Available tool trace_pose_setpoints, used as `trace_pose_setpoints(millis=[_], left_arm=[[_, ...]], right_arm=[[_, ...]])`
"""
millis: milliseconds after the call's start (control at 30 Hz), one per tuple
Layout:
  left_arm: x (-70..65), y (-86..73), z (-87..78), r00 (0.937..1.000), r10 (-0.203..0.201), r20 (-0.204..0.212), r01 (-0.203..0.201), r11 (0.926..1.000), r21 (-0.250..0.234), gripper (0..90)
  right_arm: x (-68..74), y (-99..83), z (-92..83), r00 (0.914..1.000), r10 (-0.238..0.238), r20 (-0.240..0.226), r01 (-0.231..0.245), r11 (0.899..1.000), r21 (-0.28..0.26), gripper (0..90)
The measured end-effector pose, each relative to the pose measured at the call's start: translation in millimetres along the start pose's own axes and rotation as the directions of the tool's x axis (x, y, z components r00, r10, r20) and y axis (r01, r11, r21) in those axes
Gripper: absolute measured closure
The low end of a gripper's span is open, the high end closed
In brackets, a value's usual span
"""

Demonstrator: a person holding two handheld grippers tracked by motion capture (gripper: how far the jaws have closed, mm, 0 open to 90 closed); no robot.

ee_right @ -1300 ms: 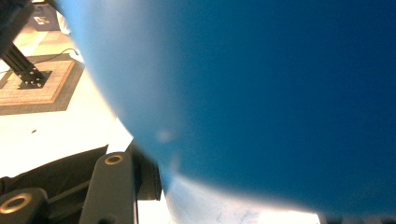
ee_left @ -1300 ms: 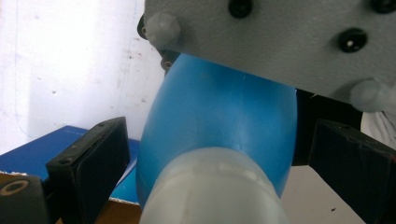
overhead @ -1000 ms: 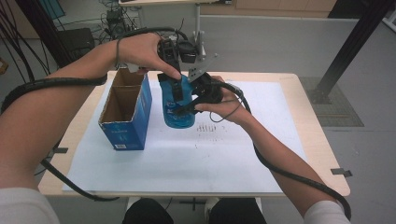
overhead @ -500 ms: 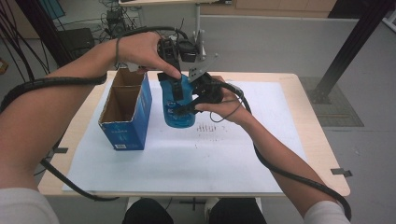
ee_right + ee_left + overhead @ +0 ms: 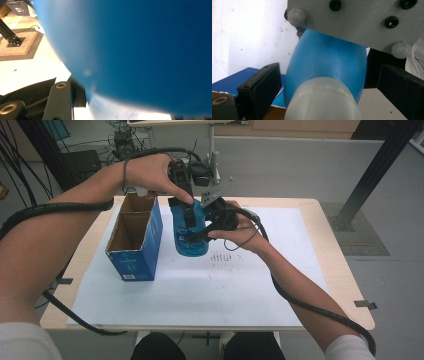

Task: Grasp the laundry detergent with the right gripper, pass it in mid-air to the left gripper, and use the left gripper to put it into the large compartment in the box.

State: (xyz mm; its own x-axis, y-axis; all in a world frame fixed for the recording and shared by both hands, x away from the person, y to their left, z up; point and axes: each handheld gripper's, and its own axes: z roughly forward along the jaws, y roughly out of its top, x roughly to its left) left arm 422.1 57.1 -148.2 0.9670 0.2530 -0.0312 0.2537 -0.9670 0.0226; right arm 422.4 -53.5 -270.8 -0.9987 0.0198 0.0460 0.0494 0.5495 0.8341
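Blue bottle held between two hand-held grippers beside an open carton, with nothing changed over the last second.

The blue bottle [image 5: 190, 232] stands on the white sheet [image 5: 200, 290], just right of the open blue carton [image 5: 135, 237]. The right gripper [image 5: 207, 227] is clamped against the bottle's side, exactly as in the earlier frames. The left gripper [image 5: 187, 202] comes down over the bottle's top; seen from the left gripper view, its jaws stand either side of the white cap [image 5: 322, 100] with gaps showing, so it is released. The bottle, carton and both hands have kept their places, so the work appears paused, probably before the cap is gripped.
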Motion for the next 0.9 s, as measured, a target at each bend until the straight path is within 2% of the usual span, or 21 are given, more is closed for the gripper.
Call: trace_pose_setpoints(millis=[900], left_arm=[[0.7,3.8,1.3,1.0000,0.008,-0.004,-0.008,0.9999,0.009,6.2]], right_arm=[[-0.4,-1.1,-3.4,1.0000,-0.002,-0.004,0.002,1.000,-0.015,43.7]])
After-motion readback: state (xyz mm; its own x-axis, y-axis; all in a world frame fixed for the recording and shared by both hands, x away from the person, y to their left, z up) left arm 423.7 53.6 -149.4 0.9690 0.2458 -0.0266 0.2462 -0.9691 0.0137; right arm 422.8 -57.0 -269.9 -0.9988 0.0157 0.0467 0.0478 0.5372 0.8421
